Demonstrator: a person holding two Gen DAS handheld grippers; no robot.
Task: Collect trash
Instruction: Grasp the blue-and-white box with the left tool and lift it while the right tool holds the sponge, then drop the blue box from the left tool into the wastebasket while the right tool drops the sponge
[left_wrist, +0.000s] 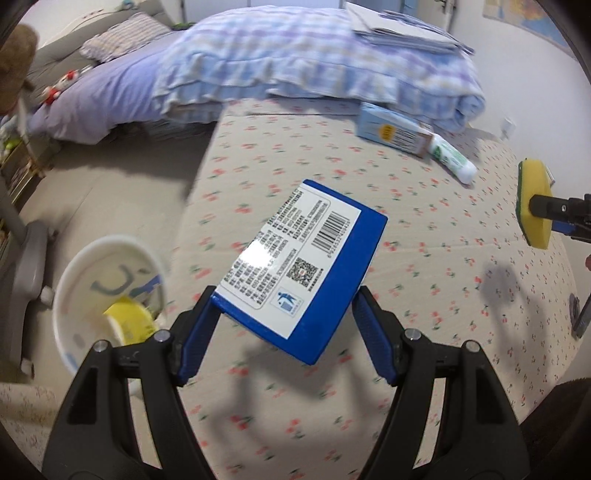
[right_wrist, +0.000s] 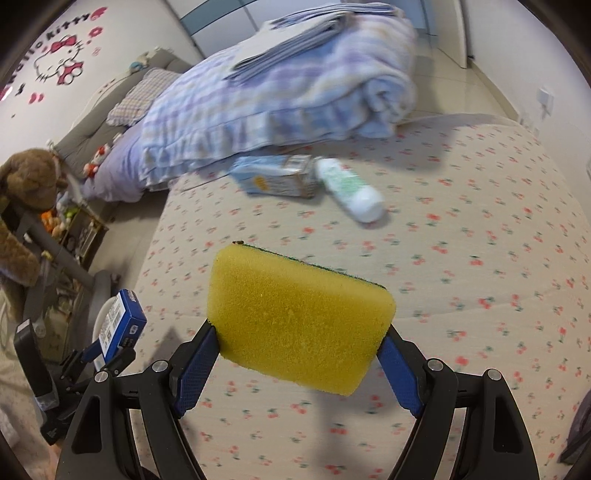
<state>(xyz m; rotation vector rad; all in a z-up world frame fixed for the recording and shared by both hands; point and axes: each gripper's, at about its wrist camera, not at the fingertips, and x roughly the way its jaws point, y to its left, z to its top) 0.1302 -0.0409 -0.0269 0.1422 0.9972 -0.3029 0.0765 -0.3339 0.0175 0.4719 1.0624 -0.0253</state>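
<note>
The left gripper is clenching a blue carton, label side up, in the air over the left edge of the bed. A white waste bin with a yellow wrapper inside is standing on the floor just beside that edge. The right gripper is grasping a yellow sponge above the cherry-print sheet. A pale blue box and a white tube are lying touching near the folded quilt.
</note>
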